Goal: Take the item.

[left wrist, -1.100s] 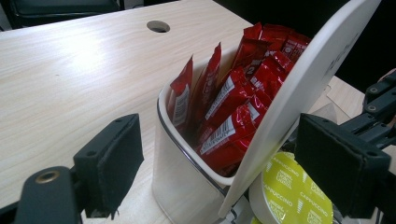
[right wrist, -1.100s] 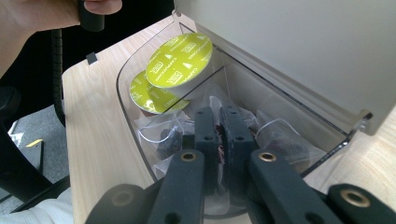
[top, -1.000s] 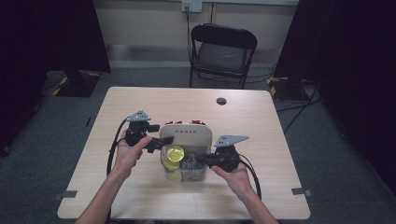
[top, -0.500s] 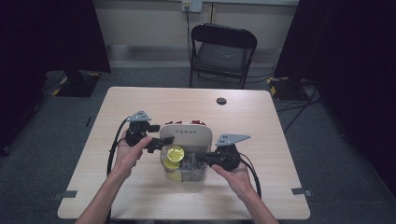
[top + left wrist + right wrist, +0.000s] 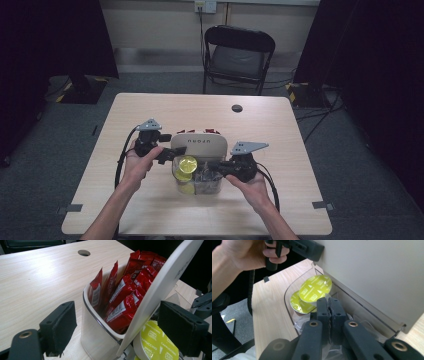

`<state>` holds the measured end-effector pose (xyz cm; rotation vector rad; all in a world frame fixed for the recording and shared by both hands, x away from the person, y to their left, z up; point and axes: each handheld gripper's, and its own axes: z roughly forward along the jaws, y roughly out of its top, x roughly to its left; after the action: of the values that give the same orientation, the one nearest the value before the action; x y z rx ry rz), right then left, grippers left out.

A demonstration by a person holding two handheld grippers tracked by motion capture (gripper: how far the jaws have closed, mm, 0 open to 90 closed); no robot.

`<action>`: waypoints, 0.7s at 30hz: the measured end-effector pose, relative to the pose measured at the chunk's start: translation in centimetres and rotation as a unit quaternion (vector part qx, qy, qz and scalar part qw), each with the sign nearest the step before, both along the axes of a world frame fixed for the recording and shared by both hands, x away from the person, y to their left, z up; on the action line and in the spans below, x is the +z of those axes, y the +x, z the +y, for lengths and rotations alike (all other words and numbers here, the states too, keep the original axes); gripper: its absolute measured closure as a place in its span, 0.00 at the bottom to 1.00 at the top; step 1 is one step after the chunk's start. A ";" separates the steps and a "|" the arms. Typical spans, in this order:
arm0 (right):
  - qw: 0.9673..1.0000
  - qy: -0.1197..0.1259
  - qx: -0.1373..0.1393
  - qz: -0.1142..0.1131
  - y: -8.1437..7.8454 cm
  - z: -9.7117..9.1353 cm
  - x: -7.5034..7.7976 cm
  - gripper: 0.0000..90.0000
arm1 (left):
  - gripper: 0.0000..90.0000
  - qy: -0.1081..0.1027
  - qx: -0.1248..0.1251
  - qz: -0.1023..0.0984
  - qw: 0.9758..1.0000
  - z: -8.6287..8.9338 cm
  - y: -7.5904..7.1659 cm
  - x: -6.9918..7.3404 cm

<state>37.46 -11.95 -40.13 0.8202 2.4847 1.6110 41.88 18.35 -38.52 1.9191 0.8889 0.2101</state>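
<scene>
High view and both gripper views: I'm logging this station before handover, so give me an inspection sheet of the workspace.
Surface: light wood table with a round cable hole.
Job's things: clear organiser box, beige lid raised; red sachets in the back compartment, yellow-green cappuccino capsules in the front.
Clutter: nothing seen.
Grippers: left gripper open, fingers astride the lid and box wall; right gripper shut, fingers inside the front compartment; whether they pinch anything cannot be told.
Cables: black cables trail from both grippers.
Surroundings: folding chair, dark curtains, grey carpet.
</scene>
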 end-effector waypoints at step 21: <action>1.000 0.014 -0.002 -0.010 -0.4 -0.6 1.0 0.99 | 0.17 0.003 -0.001 0.000 1.000 0.1 0.0 0.0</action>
<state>37.11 -12.54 -39.17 0.8087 2.4504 1.6482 41.90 18.47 -38.52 1.9261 0.8884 0.2126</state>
